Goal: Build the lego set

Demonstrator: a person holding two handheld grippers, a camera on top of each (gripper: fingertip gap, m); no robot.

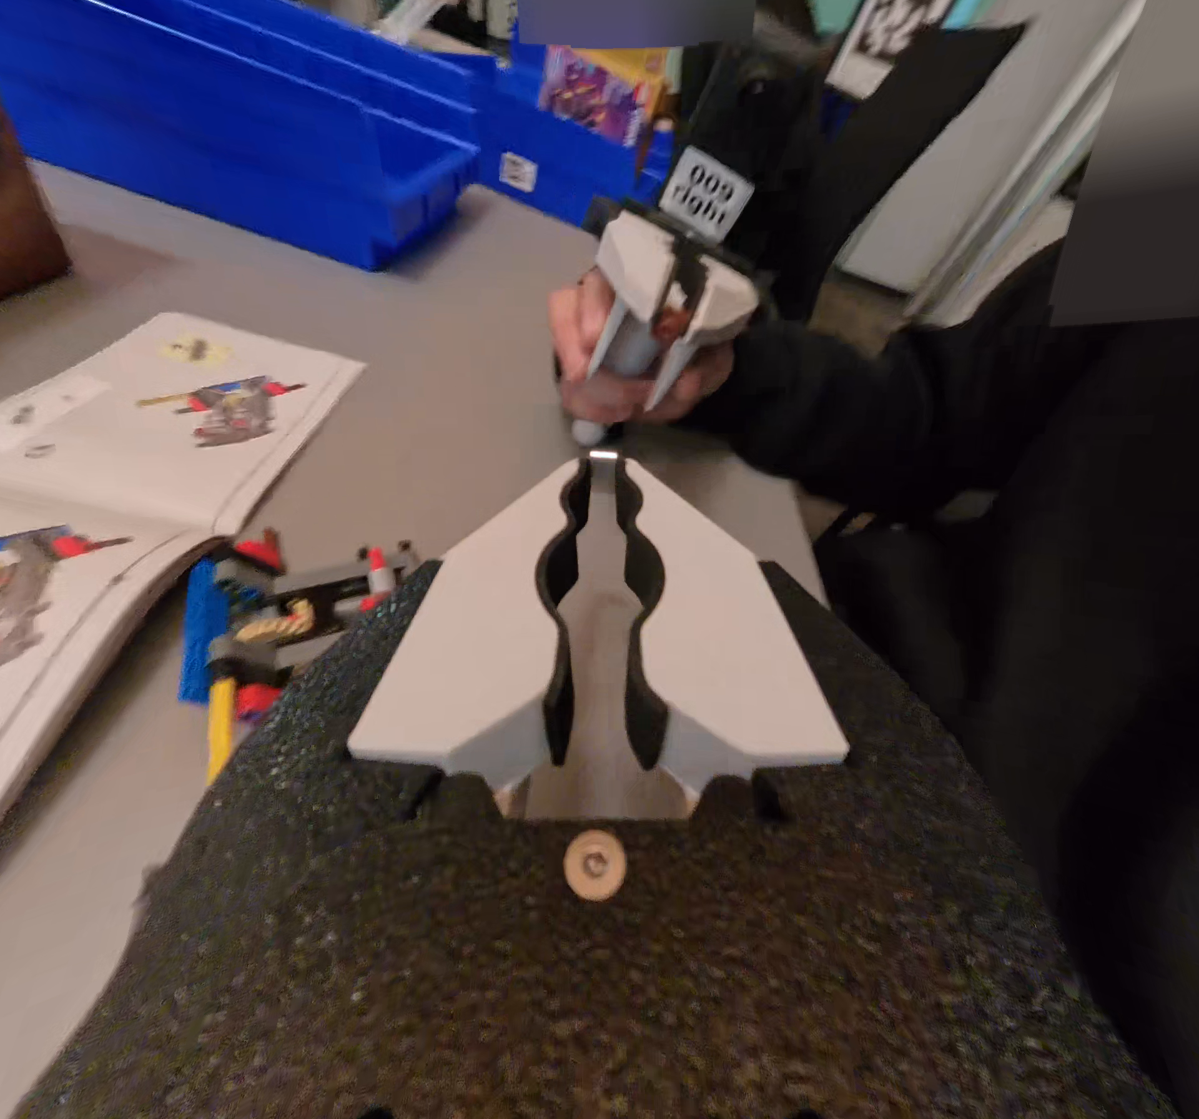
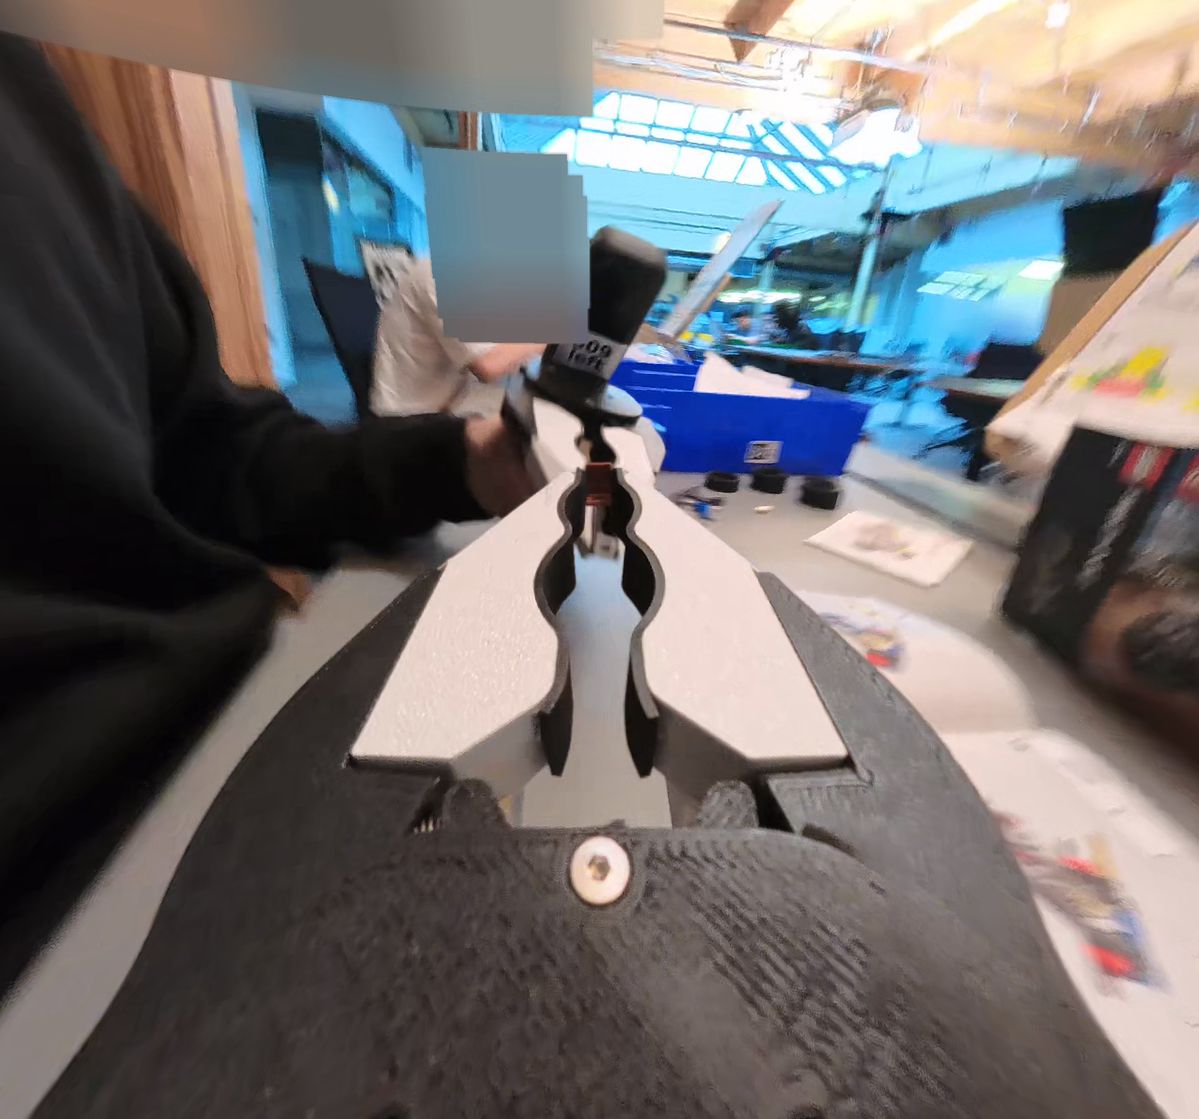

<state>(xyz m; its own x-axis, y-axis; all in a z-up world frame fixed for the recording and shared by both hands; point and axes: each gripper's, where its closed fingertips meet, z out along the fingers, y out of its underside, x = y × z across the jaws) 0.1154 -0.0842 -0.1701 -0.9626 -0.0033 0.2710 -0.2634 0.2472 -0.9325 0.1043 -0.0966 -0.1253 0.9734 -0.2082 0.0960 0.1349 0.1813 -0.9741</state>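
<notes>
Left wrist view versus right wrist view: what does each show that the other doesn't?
Only the left wrist view shows the open instruction booklet and the part-built lego model beside it, plus the right claw pointing down at the table.

Only the right wrist view shows black tyres, a small red piece at its claw tips and the left claw's handle.

Both show the grey table and blue bins.

Lego model (image 1: 272, 621) lies on table (image 1: 415, 322) beside booklet (image 1: 149, 439)
</notes>
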